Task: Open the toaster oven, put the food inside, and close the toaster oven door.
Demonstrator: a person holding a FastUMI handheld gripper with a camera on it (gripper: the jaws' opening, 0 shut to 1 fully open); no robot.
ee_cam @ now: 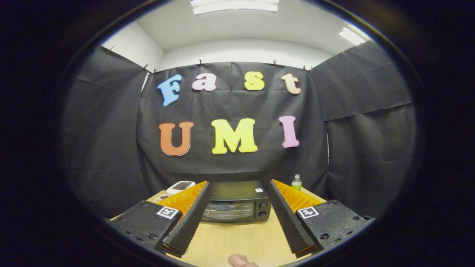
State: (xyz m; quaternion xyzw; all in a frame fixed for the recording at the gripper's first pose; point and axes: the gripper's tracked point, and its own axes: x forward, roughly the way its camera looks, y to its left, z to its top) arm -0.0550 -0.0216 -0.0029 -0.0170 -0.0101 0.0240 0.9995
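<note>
The hand-held gripper (237,207) is held with fingers spread wide and nothing between them. The black box-shaped toaster oven (237,202) stands just ahead of the fingers on the pale wooden table (237,241); its glass door (227,214) appears shut. Whether food is inside cannot be told; shut fits both an early stage and a finished one. A pinkish rounded item (241,260) lies near the table's near edge, unidentified. A white device (180,186) sits left of the oven and a clear bottle (296,182) right. The table between fingers and oven is bare.
</note>
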